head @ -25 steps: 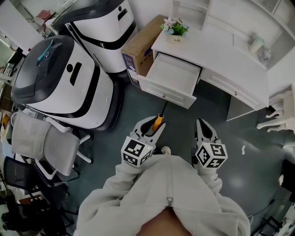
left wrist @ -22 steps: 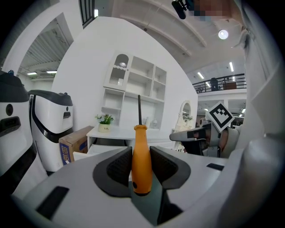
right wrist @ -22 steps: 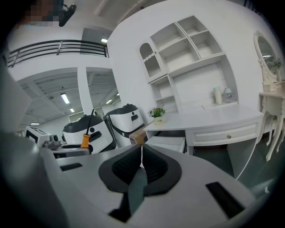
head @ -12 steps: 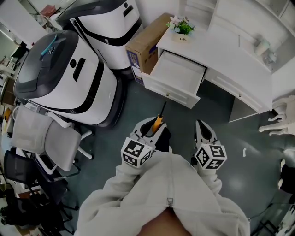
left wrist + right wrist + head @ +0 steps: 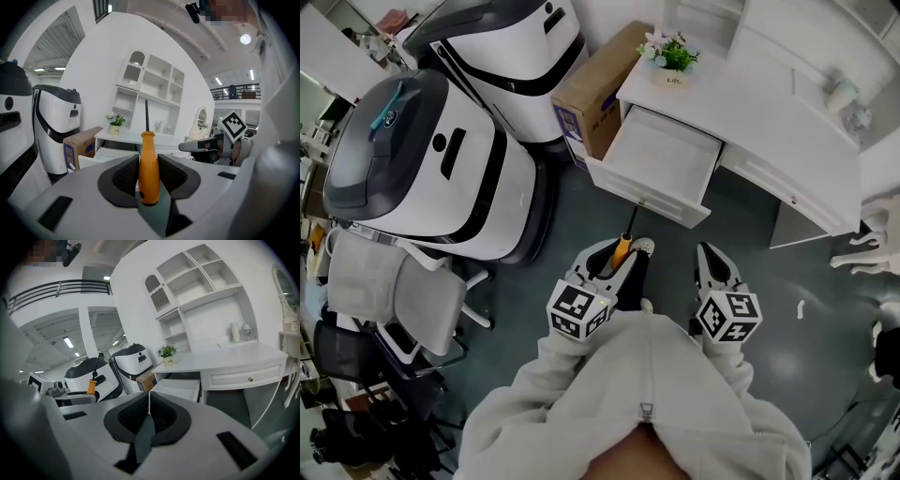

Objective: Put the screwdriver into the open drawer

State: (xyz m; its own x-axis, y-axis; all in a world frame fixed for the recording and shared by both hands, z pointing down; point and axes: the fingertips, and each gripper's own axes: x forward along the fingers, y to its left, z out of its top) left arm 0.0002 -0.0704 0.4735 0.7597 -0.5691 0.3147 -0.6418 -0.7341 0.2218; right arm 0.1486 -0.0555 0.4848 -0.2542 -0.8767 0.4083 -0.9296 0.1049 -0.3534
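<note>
A screwdriver (image 5: 621, 249) with an orange handle (image 5: 149, 168) and a thin dark shaft stands between the pads of my left gripper (image 5: 614, 253), which is shut on the handle, with the shaft pointing toward the desk. The open white drawer (image 5: 656, 159) lies ahead of it and looks empty; it also shows in the left gripper view (image 5: 108, 153) and in the right gripper view (image 5: 180, 389). My right gripper (image 5: 713, 253) hangs to the right at the same height. Its pads (image 5: 161, 414) are together with nothing between them.
The drawer belongs to a white desk (image 5: 759, 117) with a potted plant (image 5: 672, 56) and shelves behind. A cardboard box (image 5: 595, 89) and two large white-and-dark machines (image 5: 422, 159) stand at the left, with an office chair (image 5: 384, 291) nearer. The person's shoe (image 5: 642, 247) is on the grey floor.
The person's shoe has stepped forward on the floor, up beside the left gripper's tip. Both grippers keep their places in the view, and the screwdriver stays held.
</note>
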